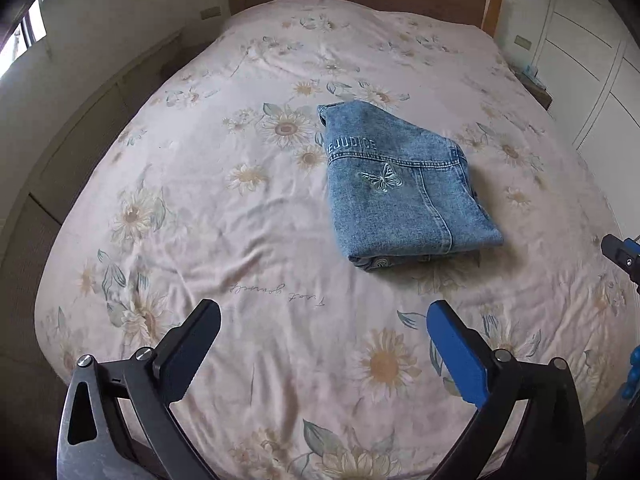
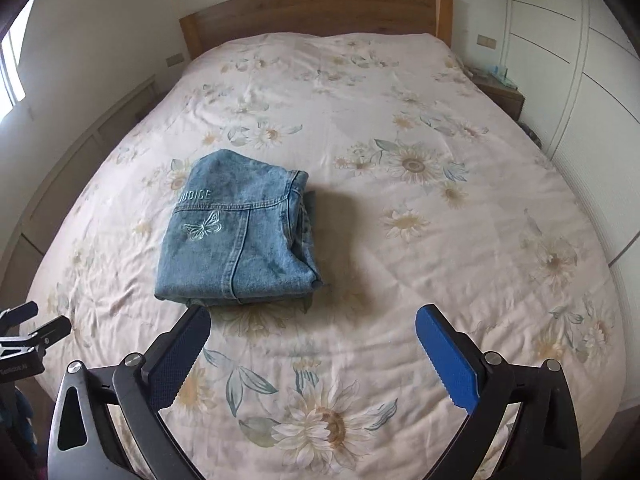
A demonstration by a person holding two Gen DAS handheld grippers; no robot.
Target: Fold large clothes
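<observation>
A blue denim jacket (image 1: pixel 404 192) lies folded into a compact rectangle on the bed, with an embroidered butterfly and light lettering facing up. In the right wrist view the same denim jacket (image 2: pixel 236 236) sits left of centre. My left gripper (image 1: pixel 326 320) hangs above the bedspread, nearer the camera than the jacket and to its left, jaws wide and holding nothing. My right gripper (image 2: pixel 312 320) hovers just short of the jacket's near edge, also wide open and free of cloth. A tip of the right gripper (image 1: pixel 620 254) shows at the edge of the left wrist view.
The bed (image 1: pixel 240 240) has a pale pink floral cover and a wooden headboard (image 2: pixel 316 8) at the far end. A small bedside table (image 2: pixel 500 92) stands at the far right beside white wardrobe doors (image 2: pixel 580 80). A low ledge (image 1: pixel 80 140) runs along the left wall.
</observation>
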